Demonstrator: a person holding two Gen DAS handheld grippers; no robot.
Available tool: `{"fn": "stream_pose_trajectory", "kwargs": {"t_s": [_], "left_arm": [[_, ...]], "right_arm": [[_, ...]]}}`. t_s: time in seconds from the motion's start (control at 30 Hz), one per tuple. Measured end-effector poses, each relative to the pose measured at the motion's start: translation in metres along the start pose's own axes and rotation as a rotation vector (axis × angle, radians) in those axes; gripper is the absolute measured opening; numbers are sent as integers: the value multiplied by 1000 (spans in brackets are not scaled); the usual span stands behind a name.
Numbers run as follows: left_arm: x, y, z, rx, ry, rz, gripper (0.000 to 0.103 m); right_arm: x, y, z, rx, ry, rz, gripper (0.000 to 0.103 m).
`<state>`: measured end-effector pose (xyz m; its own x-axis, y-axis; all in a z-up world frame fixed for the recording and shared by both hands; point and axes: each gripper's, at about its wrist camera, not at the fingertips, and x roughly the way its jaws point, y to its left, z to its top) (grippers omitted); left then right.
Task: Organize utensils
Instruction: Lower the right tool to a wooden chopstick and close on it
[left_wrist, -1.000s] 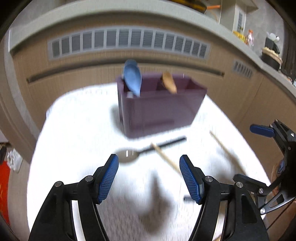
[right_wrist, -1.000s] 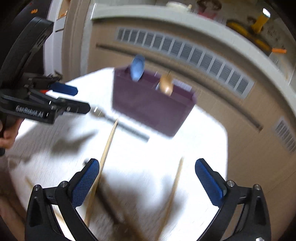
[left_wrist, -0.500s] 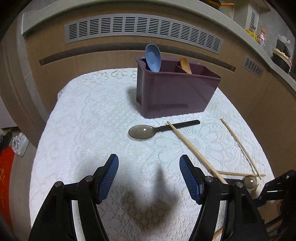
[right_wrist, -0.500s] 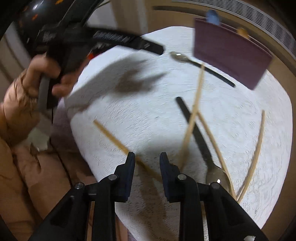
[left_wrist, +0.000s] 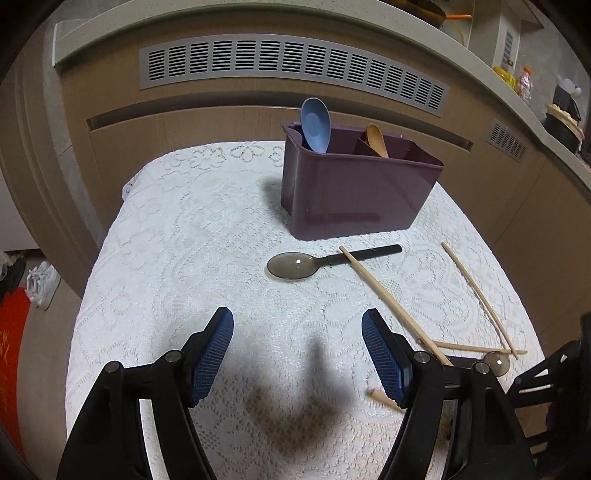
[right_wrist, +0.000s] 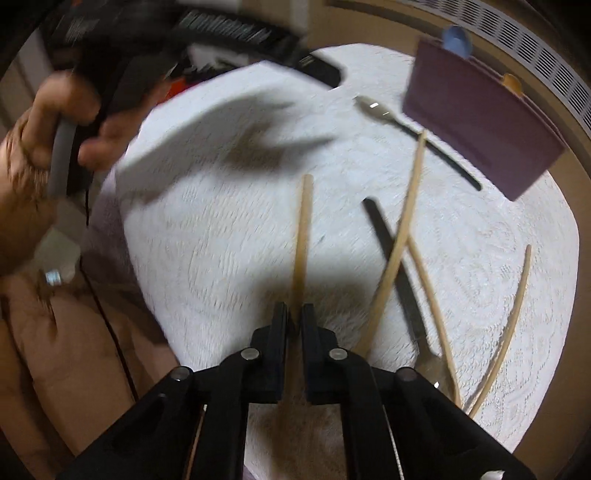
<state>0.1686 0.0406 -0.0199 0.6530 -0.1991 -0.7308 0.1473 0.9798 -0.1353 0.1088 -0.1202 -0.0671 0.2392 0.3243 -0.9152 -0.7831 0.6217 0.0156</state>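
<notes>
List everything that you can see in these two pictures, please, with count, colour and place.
utensil holder: one, purple, far side of the cloth
blue spoon: one, blue, standing in the holder's left end
wooden spoon: one, brown, in the holder
dark spoons: two, black handles, lying on the cloth
loose chopsticks: three, pale wood, on the cloth
held chopstick: one, pale wood, in the right tongs
lace cloth: one, white, covering the table
left tongs: open, empty
right tongs: shut on the held chopstick
hand: holding the left tongs
</notes>
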Motion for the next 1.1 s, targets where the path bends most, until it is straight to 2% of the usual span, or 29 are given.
{"fn": "stream_pose_trajectory", "kwargs": {"t_s": [0.13,0.23,0.4,0.47,0.53,0.6,0.63,0.7,0.8,0.93,1.03,1.1], "left_arm": [[3,4,3,-24,6,6,72],[8,3,4,-42,29,-12,72],[23,-20,4,-8,74,-76,72],[30,-32,5,13,91,-105,72],[41,-45,7,21,124,-168,67],[54,-53,11,-6,177,-228,49],[62,-57,14,-17,201,-242,46],[74,-64,20,-13,223,-203,43],[89,-72,28,-3,252,-155,42],[103,-74,31,-26,276,-139,42],[107,-82,29,54,247,-93,39],[106,-88,25,124,230,-59,32]], "right_arm": [[-22,-27,10,110,-102,2,6],[-37,-52,15,184,-166,-45,6],[-38,-87,17,273,-184,-150,6],[-32,-97,15,303,-173,-158,6],[-24,-104,13,330,-163,-170,6],[-17,-109,12,346,-161,-182,6],[-14,-110,11,349,-160,-190,6],[-9,-113,8,357,-166,-194,6],[-8,-119,2,380,-177,-196,6],[-12,-129,-5,432,-204,-196,8],[-15,-135,-10,475,-223,-200,8],[-15,-136,-12,491,-226,-210,12]]}}
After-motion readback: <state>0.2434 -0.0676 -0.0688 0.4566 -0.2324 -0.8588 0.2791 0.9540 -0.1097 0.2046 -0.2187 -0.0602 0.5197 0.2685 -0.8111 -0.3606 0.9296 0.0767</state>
